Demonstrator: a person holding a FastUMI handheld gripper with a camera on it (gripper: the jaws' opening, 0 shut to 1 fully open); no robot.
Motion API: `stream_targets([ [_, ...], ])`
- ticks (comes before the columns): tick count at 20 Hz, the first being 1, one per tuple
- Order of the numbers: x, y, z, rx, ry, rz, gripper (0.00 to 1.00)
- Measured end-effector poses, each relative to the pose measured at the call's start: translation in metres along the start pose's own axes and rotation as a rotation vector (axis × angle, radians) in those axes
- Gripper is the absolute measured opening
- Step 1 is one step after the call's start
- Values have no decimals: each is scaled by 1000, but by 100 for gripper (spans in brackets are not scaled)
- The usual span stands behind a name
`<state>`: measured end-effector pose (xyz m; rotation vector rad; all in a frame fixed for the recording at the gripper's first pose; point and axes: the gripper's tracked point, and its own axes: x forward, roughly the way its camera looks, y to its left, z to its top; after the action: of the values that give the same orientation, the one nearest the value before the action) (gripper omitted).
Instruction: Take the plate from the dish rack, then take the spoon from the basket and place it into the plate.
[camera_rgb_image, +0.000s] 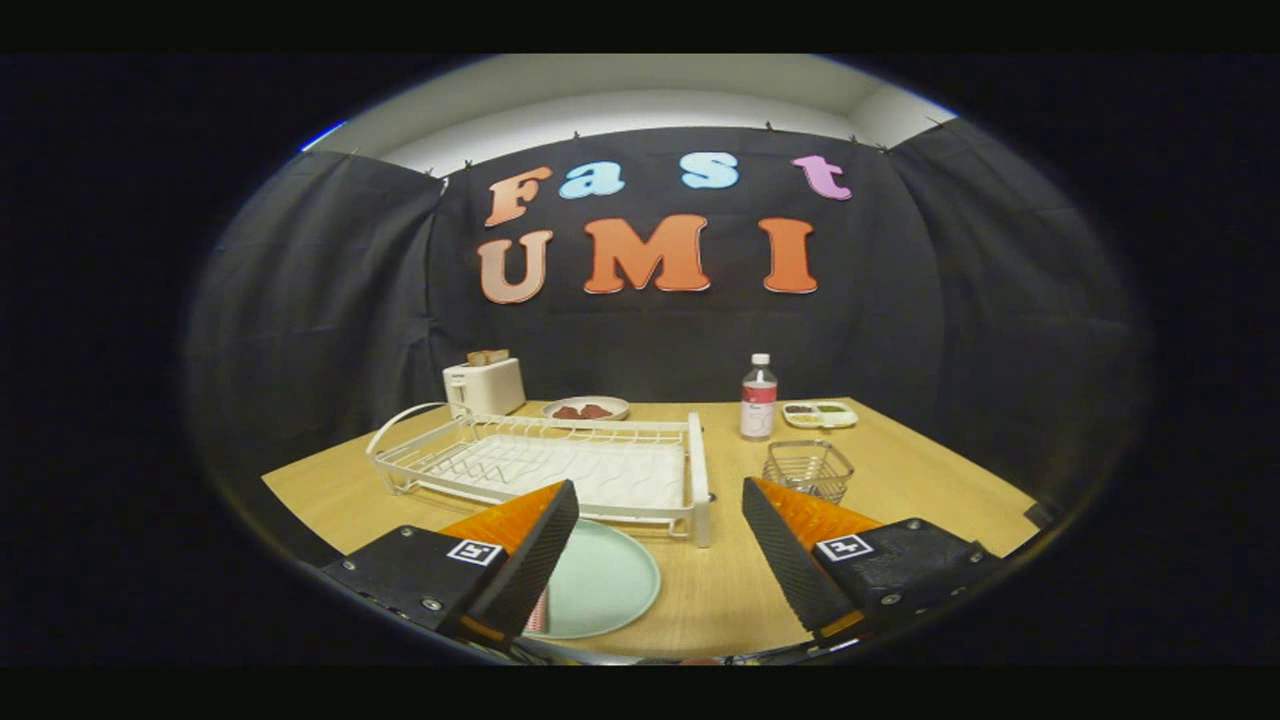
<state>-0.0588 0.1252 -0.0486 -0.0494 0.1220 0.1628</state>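
A pale green plate (603, 582) lies flat on the wooden table (720, 590), just in front of the white dish rack (699, 472). My left finger hides the plate's left part. At that finger's inner edge a small red-and-white striped bit (541, 611) shows on the plate; I cannot tell what it is. No dishes stand in the rack. The small wire basket (808, 468) stands beyond my right finger, and I see nothing inside it. My gripper (660, 492) is open and holds nothing, with its fingers wide apart above the plate's near side.
A white toaster (485, 385) stands behind the rack at the back left. Beside it is a plate with red food (587, 408). A bottle (758, 398) and a divided snack tray (820, 414) stand at the back right. Black cloth walls close the booth.
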Motion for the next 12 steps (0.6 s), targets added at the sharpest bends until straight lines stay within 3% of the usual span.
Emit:
stream_targets([
  [12,-12,-61,16,5,-48,-107,98],
])
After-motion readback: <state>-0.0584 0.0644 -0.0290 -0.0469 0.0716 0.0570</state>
